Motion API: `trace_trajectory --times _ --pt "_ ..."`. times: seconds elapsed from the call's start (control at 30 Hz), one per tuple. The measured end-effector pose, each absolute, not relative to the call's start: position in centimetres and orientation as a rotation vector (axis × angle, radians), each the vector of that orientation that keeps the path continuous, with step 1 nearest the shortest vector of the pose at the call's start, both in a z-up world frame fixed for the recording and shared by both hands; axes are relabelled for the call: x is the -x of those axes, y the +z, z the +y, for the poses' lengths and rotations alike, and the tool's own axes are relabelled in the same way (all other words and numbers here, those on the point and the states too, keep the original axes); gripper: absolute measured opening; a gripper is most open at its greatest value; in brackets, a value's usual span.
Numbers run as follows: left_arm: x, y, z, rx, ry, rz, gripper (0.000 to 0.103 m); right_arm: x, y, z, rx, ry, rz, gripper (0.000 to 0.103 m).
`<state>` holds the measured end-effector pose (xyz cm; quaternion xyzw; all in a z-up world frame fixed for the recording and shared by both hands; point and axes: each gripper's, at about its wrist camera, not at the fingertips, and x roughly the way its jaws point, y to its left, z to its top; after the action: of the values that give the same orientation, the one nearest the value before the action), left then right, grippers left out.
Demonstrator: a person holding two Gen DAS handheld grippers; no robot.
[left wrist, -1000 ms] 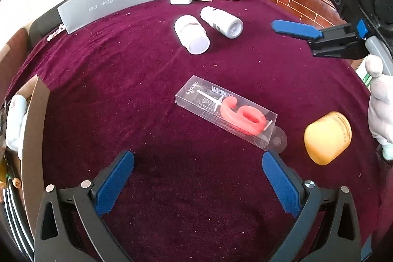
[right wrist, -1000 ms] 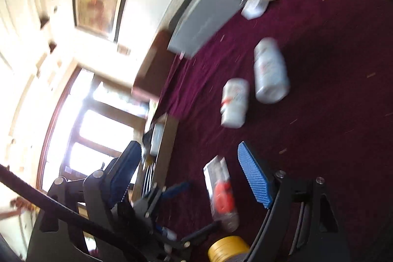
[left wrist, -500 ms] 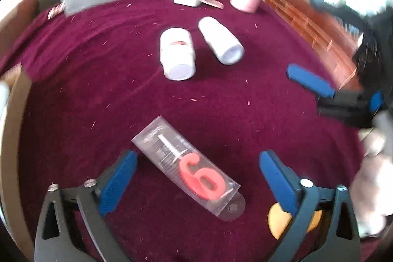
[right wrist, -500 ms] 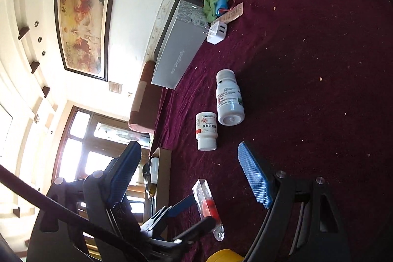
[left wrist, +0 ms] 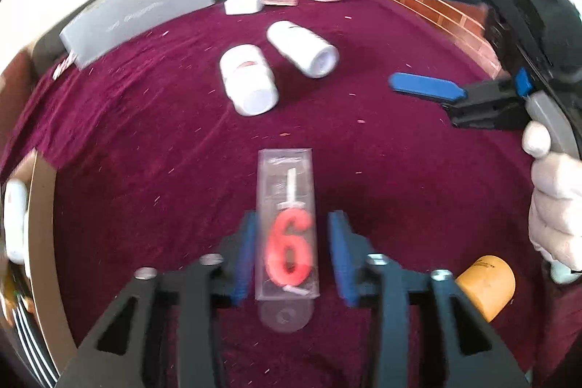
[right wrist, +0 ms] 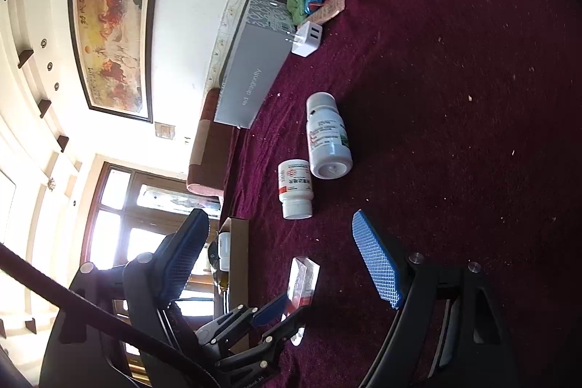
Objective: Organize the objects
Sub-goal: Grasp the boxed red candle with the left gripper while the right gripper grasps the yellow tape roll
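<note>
Between the left gripper's (left wrist: 289,257) narrowly spread jaws lies the candle box (left wrist: 287,224), lined up lengthwise for pinching, while the right gripper (right wrist: 280,264) waits wide-spread.

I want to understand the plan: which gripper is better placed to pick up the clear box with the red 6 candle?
Left. The left gripper already straddles the candle box, one pad on each side. The right gripper is open and off to the side, with nothing between its pads.
</note>
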<state>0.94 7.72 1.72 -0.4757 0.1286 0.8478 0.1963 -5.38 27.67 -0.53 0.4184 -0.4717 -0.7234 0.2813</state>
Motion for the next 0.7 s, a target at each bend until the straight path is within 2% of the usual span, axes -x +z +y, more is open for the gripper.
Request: trace_trajectory --times 0.07,0.2,0.23,0.27,0.3,0.33,0.5,0.7 --pt "-0.5 1.5 8.3 1.306 2.399 0.361 0.046 5.4 -0.8 27.6 -1.136 -1.947 -1.259 0.082" --pt "-0.4 1.3 7.8 1.287 2.410 0.305 0.046 5.5 -1.1 27.3 -1.156 -1.957 -1.238 0.082" --pt "-0.7 1.4 7.7 1.284 2.408 0.314 0.042 5.5 -1.1 27.2 -1.159 -1.957 -1.235 0.082" --pt "-1.1 1.5 7.5 1.286 2.401 0.322 0.031 5.5 -1.2 27.1 -1.161 -1.950 -1.234 0.082" --pt "-1.3 1.6 7.4 1.288 2.395 0.330 0.025 5.6 -1.4 27.0 -1.163 -1.934 -1.234 0.082" --pt "-1.5 1.7 7.2 1.296 2.386 0.333 0.023 5.6 -1.4 26.9 -1.163 -1.927 -1.233 0.082" --pt "-3.0 1.7 5.1 1.315 2.413 0.361 0.023 5.5 -1.3 26.7 -1.158 -1.915 -1.215 0.082" --pt "-4.3 2.9 0.8 1.308 2.465 0.200 0.023 4.9 -0.9 27.0 -1.131 -1.977 -1.196 0.082"
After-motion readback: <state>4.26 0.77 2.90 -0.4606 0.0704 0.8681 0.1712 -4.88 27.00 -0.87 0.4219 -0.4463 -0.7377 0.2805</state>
